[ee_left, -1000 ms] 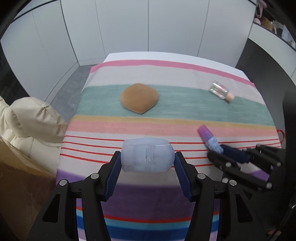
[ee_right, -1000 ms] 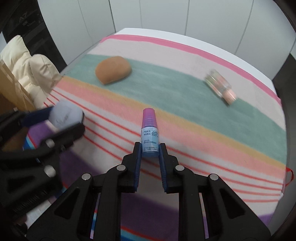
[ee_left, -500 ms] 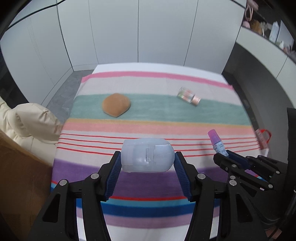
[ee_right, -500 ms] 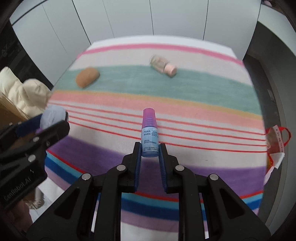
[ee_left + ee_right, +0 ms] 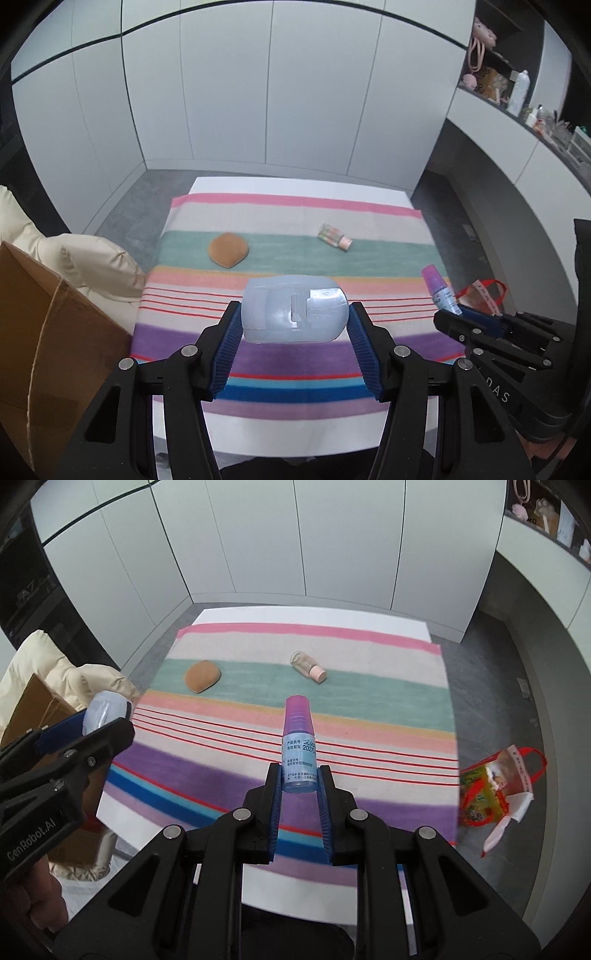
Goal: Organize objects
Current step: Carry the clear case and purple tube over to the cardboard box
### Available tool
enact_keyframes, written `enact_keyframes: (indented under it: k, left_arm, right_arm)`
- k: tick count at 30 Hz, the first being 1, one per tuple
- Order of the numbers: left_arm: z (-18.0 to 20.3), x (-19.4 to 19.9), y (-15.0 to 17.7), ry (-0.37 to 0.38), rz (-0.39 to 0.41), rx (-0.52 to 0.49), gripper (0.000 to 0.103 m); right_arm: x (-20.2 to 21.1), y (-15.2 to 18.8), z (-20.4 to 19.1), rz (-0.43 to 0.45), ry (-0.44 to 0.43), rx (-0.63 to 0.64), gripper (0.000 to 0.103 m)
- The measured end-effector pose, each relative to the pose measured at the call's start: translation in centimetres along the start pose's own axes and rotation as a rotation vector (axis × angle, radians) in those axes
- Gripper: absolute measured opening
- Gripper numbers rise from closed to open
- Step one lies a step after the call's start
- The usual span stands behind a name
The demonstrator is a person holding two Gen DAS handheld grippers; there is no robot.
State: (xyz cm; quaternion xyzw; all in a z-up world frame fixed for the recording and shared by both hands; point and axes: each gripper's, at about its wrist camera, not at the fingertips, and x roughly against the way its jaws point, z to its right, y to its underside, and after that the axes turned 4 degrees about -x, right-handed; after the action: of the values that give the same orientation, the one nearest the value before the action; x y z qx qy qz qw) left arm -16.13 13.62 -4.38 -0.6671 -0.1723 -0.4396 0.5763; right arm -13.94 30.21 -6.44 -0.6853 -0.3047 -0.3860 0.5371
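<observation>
Left gripper (image 5: 294, 325) clamps a pale translucent rounded plastic case (image 5: 294, 309); right gripper (image 5: 299, 786) clamps a small blue bottle with purple cap (image 5: 298, 746) — both above the striped cloth (image 5: 369, 698). Left view alone shows wall shelves (image 5: 517, 92); right view alone shows the whole red-handled bag (image 5: 495, 790).

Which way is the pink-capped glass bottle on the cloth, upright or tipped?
Tipped. The glass bottle lies on its side on the green stripe of the striped cloth, cap toward the right.
</observation>
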Motion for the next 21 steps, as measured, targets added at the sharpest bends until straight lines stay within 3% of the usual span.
enact_keyframes:
  k: [8, 14, 21]
  left_arm:
    - [1.2, 3.0, -0.1, 0.029, 0.054, -0.035, 0.058]
    - [-0.5, 3.6, 0.1, 0.026, 0.063, 0.006, 0.058]
    - [-2.1, 3.6, 0.4, 0.009, 0.064, 0.024, 0.058]
  right_arm:
    - [3.5, 1.1, 0.2, 0.026, 0.002, 0.023, 0.019]
    - [4.9, 0.3, -0.3, 0.061, 0.023, 0.035, 0.019]
    - [5.4, -0.5, -2.3, 0.087, -0.021, 0.053, 0.019]
